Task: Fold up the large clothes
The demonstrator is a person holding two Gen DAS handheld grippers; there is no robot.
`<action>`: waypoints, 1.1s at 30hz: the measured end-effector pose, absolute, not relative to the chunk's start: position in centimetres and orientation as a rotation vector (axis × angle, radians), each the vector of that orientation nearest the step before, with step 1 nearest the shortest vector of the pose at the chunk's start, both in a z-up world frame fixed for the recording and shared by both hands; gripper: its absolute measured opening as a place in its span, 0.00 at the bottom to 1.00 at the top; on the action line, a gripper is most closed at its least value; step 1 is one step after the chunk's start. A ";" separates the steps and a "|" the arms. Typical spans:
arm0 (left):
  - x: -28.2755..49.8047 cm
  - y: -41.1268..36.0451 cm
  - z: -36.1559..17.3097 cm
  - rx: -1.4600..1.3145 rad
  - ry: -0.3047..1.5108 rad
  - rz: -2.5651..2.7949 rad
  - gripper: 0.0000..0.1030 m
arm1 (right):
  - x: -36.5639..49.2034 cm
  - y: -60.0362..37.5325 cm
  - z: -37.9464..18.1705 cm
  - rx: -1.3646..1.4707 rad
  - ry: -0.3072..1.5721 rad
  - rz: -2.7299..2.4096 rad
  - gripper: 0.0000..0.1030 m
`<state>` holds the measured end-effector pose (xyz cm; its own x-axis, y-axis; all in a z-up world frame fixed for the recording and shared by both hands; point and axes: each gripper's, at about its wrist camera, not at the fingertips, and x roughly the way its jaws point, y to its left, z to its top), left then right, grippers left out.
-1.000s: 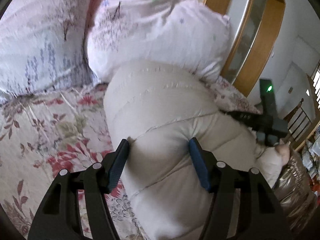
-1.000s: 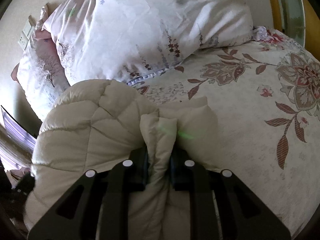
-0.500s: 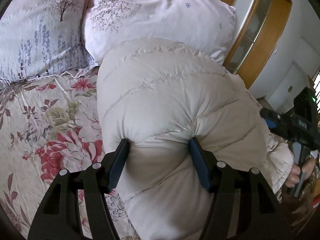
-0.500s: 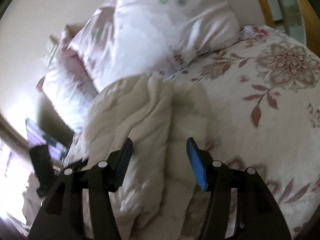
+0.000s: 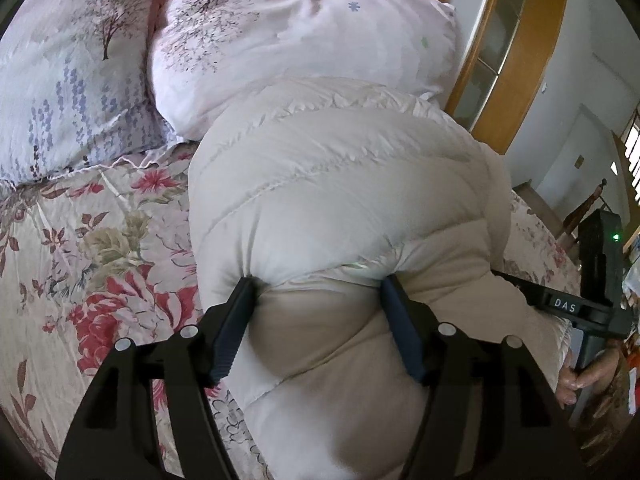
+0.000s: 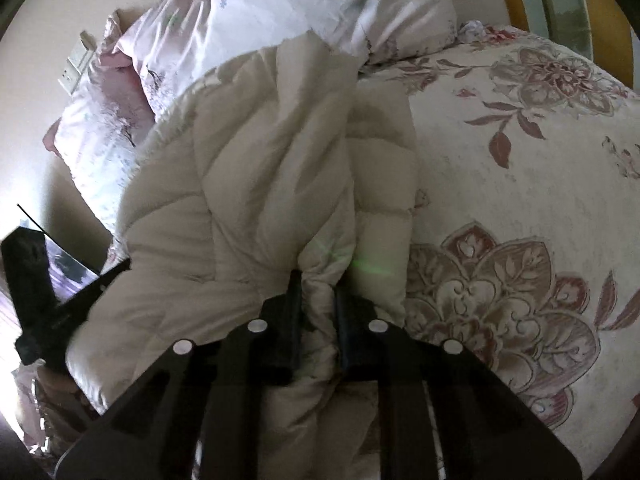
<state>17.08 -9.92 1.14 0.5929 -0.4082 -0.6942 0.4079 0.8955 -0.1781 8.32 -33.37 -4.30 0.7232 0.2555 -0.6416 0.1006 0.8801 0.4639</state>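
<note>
A bulky cream quilted down jacket [image 5: 340,184] lies bunched on a floral bedspread [image 5: 92,248]. My left gripper [image 5: 316,296] stands wide, with both blue pads pressed into a thick fold of the jacket. In the right wrist view the jacket [image 6: 248,184] is heaped left of centre, and my right gripper [image 6: 318,292] is shut on a narrow pinch of its fabric. The right gripper's body also shows at the right edge of the left wrist view [image 5: 592,300].
Two floral pillows [image 5: 280,32] lie just behind the jacket. A wooden door frame [image 5: 516,52] stands beyond the bed at right. Bedspread [image 6: 520,200] spreads to the right of the jacket. The left gripper's body [image 6: 36,292] shows at far left.
My right gripper, open half a second ago, has shut on a fold of the jacket. The left gripper keeps its hold; the jacket has shifted slightly toward the pillows.
</note>
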 end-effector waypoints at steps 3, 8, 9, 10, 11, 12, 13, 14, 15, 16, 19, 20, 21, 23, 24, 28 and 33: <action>17.2 -9.8 1.1 0.005 0.811 -0.474 0.65 | 8.5 -34.0 -3.0 0.506 0.784 0.082 0.28; 17.4 -9.7 1.1 -0.007 0.817 -0.481 0.65 | 8.8 -37.8 2.2 0.654 0.632 0.079 0.59; 17.4 -9.7 1.1 -0.006 0.817 -0.480 0.65 | 9.2 -38.0 2.7 0.654 0.624 0.080 0.59; 17.4 -9.7 1.1 -0.006 0.817 -0.480 0.65 | 10.0 -38.0 3.3 0.647 0.621 0.072 0.59; 17.4 -9.7 1.1 -0.007 0.817 -0.480 0.65 | 10.7 -37.8 3.6 0.634 0.624 0.065 0.59; 17.4 -9.7 1.1 -0.008 0.817 -0.480 0.65 | 11.8 -37.3 3.8 0.616 0.635 0.063 0.59; 17.5 -9.7 1.1 -0.009 0.817 -0.480 0.65 | 12.5 -37.0 3.7 0.605 0.646 0.060 0.57; 17.4 -9.7 1.1 -0.010 0.817 -0.478 0.65 | 13.4 -36.6 3.4 0.588 0.669 0.048 0.41; 17.5 -9.7 1.1 -0.011 0.817 -0.478 0.65 | 14.1 -36.4 3.0 0.580 0.685 0.042 0.25; 17.5 -9.7 1.1 -0.012 0.816 -0.479 0.65 | 14.9 -36.1 2.2 0.570 0.709 0.031 0.12; 17.3 -9.9 1.2 -0.007 0.807 -0.484 0.67 | 14.7 -36.5 0.6 0.603 0.705 -0.013 0.07; 17.2 -10.0 1.2 -0.005 0.804 -0.485 0.67 | 14.6 -36.7 0.1 0.613 0.705 -0.030 0.07; 17.1 -10.1 1.4 -0.003 0.796 -0.486 0.67 | 14.5 -36.7 -0.3 0.612 0.710 -0.052 0.06; 16.7 -10.2 2.0 0.000 0.775 -0.488 0.66 | 14.5 -36.4 -0.8 0.589 0.720 -0.089 0.06; 16.4 -10.2 2.4 -0.003 0.764 -0.487 0.66 | 14.6 -36.3 -1.0 0.574 0.727 -0.105 0.06; 15.9 -9.6 3.8 -0.021 0.730 -0.476 0.66 | 15.1 -35.7 -2.2 0.516 0.754 -0.161 0.06; 16.5 -10.1 2.7 -0.014 0.788 -0.465 0.68 | 15.6 -35.5 -3.6 0.493 0.785 -0.197 0.07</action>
<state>16.50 -10.12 2.67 0.6098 -0.4082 -0.6794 0.3982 0.8989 -0.1827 15.63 -35.53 -3.62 0.6960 0.0108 -0.7180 0.3486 0.8691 0.3510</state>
